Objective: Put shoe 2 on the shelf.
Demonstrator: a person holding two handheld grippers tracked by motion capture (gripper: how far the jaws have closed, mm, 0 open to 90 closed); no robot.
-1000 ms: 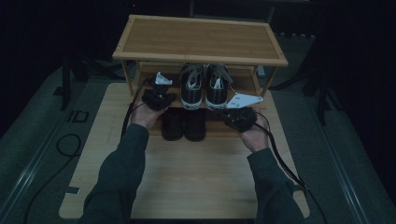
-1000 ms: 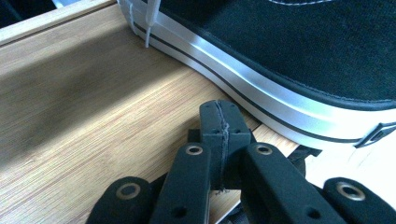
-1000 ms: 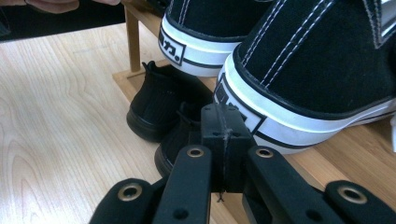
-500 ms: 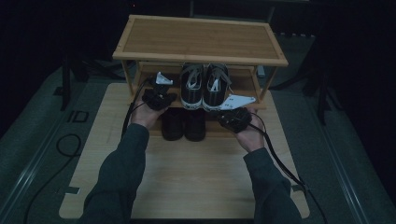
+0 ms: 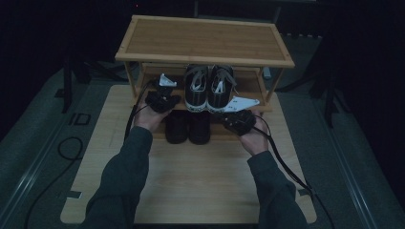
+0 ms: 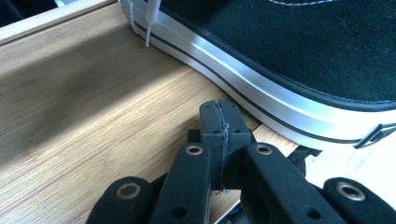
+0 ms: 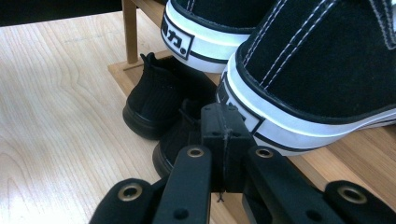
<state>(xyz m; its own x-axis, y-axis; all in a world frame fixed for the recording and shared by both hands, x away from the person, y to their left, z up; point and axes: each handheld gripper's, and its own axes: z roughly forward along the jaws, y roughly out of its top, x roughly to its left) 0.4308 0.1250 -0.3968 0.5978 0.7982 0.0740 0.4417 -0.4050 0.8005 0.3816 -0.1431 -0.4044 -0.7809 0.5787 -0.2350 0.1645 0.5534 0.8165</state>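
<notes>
Since a moment ago, the right tool (image 5: 237,120) has slid a little closer to the shoes; the left tool (image 5: 162,100) has stayed put. Both tools are closed with nothing in them — in each gripper view the two black jaws press flat together. The black-and-white sneakers (image 5: 209,87) sit side by side on the lower shelf of the wooden shoe rack (image 5: 205,40), between the two tools, just in front of their tips. Under them stand two small black shoes (image 5: 187,127). I think a sneaker is light, with soft cloth and a firm rubber edge — the heel rim (image 7: 261,114) looks best to grab.
</notes>
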